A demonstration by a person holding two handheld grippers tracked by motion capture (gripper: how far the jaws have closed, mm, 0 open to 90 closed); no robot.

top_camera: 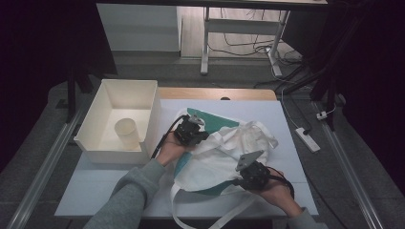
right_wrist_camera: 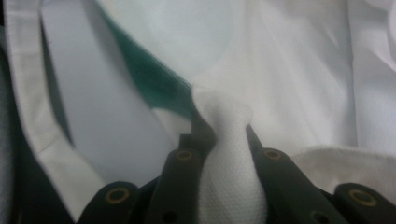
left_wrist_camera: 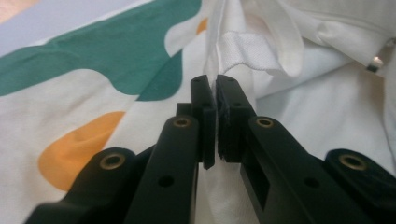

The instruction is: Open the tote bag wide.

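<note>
A white cloth bag [top_camera: 222, 155] with green and orange patches lies crumpled in the middle of the table. My left gripper [top_camera: 192, 131] rests at the bag's upper left edge. In the left gripper view its jaws [left_wrist_camera: 215, 88] stand shut on a thin white seam of the bag [left_wrist_camera: 93, 112]. My right gripper [top_camera: 249, 171] sits at the bag's lower right. In the right gripper view it [right_wrist_camera: 223, 125] is shut on a bunched fold of the white fabric [right_wrist_camera: 224, 163], which bulges up between the fingers. A white strap [right_wrist_camera: 28, 116] runs along the left there.
A cream open bin [top_camera: 95, 117] stands at the table's left with a pale cup [top_camera: 126, 132] upright inside. The bag's long strap [top_camera: 210, 220] loops over the table's front edge. A white power strip [top_camera: 308, 138] lies on the floor to the right.
</note>
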